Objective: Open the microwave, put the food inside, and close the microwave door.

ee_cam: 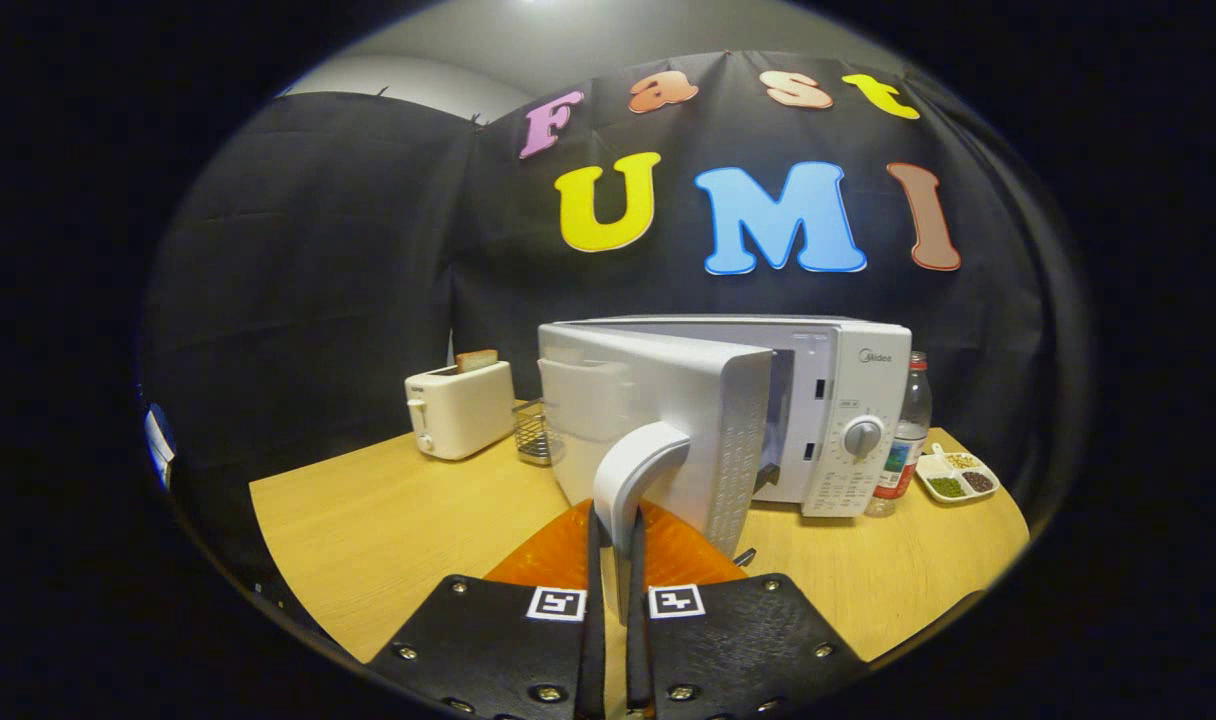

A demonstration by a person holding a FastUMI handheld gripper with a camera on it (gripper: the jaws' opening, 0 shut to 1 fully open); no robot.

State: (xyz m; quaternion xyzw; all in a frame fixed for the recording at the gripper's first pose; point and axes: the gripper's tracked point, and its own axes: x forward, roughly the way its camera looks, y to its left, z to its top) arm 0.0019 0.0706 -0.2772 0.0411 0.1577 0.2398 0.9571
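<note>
A white microwave (848, 410) stands on a wooden surface (368, 530), its door (658, 420) swung partly open toward the viewer. The claw (616, 540) is clenched on the door's curved handle (638, 470), one finger pressing on each side of it. An orange plate (688, 555) lies on the surface just beyond the fingers, under the door. Left of the microwave sit a toaster (460, 408) holding a slice of bread and a small wire basket (531, 435). To the right stand a bottle (908, 430) and a dish (956, 478) of seeds.
</note>
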